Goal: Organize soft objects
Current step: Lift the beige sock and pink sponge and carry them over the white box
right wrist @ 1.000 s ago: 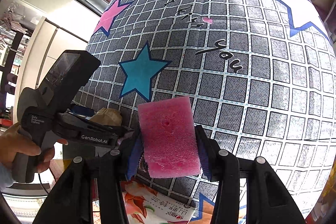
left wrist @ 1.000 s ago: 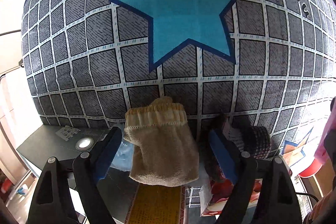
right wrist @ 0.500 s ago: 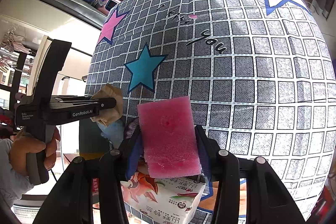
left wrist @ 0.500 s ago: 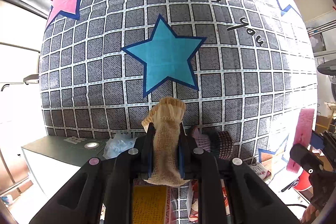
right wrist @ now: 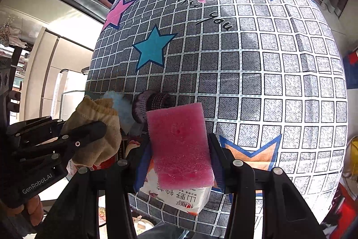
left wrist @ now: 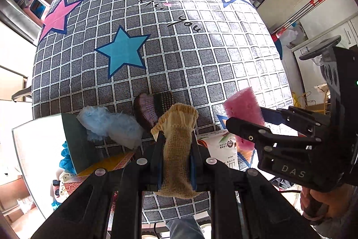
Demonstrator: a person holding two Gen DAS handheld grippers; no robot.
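With both loads up | left gripper (left wrist: 175,155) clamps beige glove (left wrist: 176,149) between its pads | right gripper (right wrist: 179,156) pinches pink sponge (right wrist: 180,146) | purple sock (left wrist: 145,110), blue fluff (left wrist: 111,124) lie just ahead on counter (left wrist: 201,59) | keep squeeze firm, carry level, set down gently

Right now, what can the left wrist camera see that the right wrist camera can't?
Only the left wrist view shows the red-handled mop leaning by the cabinets and the dark green box under the fluffy blue cloth.

Only the right wrist view shows the orange star on the tablecloth.

Both show the left tool clamped on the beige sock, the right tool clamped on the pink sponge, the knitted purple sock and the teal star.
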